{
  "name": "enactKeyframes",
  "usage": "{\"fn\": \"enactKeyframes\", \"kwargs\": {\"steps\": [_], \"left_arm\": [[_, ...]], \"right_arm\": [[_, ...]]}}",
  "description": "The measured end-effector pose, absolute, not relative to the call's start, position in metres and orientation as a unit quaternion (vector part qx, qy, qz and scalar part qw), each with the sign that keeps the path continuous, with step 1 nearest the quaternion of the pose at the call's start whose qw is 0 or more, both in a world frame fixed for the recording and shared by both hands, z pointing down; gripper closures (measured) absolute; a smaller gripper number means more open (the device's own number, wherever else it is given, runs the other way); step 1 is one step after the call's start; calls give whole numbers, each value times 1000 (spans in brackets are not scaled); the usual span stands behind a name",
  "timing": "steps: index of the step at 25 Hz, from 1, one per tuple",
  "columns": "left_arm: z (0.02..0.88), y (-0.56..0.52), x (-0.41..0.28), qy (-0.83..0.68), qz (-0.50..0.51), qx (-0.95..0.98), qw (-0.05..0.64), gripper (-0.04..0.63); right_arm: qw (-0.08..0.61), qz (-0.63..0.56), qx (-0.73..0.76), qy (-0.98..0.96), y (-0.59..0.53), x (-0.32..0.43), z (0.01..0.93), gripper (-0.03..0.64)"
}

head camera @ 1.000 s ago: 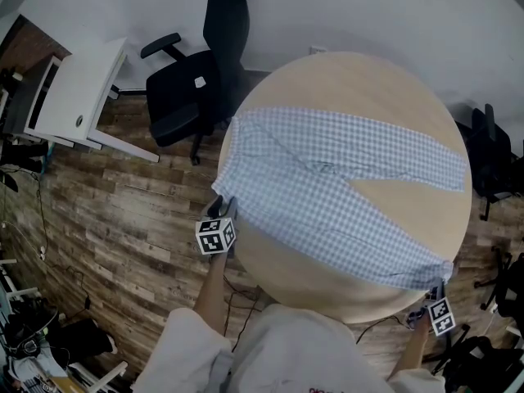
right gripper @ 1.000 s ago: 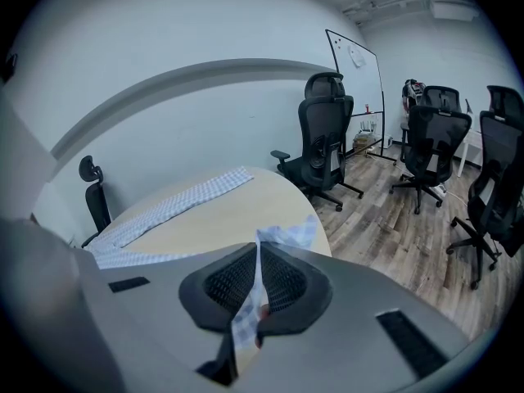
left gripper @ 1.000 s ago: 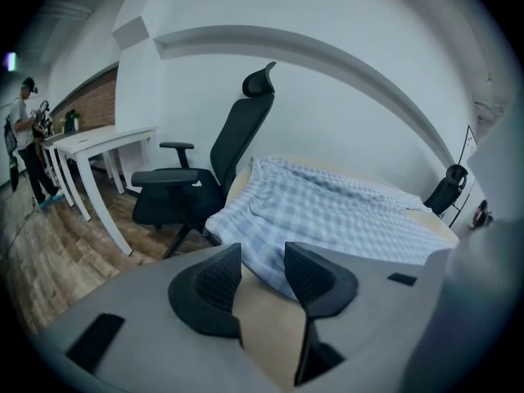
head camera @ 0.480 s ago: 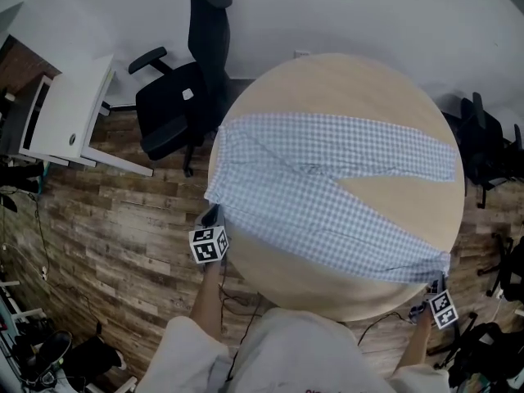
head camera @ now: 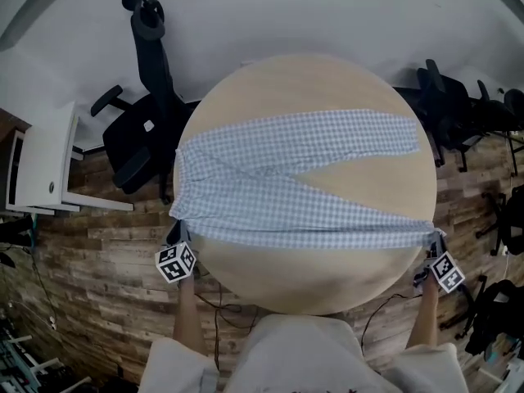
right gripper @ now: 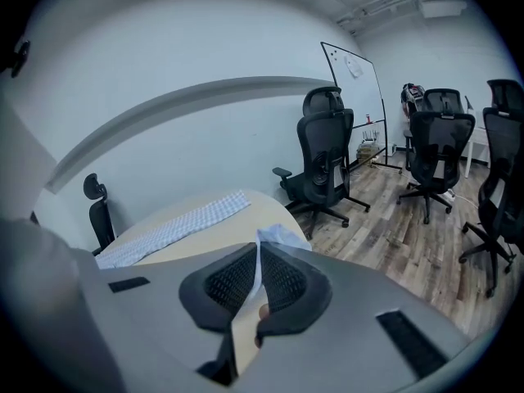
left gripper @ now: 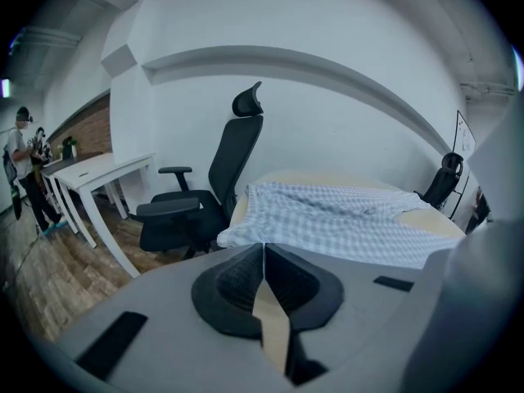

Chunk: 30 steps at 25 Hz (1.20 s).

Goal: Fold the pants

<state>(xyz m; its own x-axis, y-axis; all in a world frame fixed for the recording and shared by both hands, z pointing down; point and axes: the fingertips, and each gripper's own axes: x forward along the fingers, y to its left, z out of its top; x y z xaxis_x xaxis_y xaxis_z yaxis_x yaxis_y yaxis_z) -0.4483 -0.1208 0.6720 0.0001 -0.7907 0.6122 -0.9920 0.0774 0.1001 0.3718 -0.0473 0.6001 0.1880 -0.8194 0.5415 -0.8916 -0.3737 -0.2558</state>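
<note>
Left tongs, gaping a second ago, are now clenching the near-left waist corner of the one pair of pants; the right tongs are clenching its near-right hem. Two legs are lying across one round worktop.

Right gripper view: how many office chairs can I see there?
4. One office chair peeks from behind the round table at left, one stands near the whiteboard, two at right. Others may be hidden.
</note>
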Motion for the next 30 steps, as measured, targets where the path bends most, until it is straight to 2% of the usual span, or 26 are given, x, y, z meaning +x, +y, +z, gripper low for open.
{"fn": "enactKeyframes", "kwargs": {"steps": [15,30], "left_arm": [[625,-141,-435,-720,142,631,251,558],[588,-231,-441,-714,119,655,218,558]], "right_arm": [[24,287,725,-625,-135,395,561,581],[15,266,720,-641,-243,391,534,581]]}}
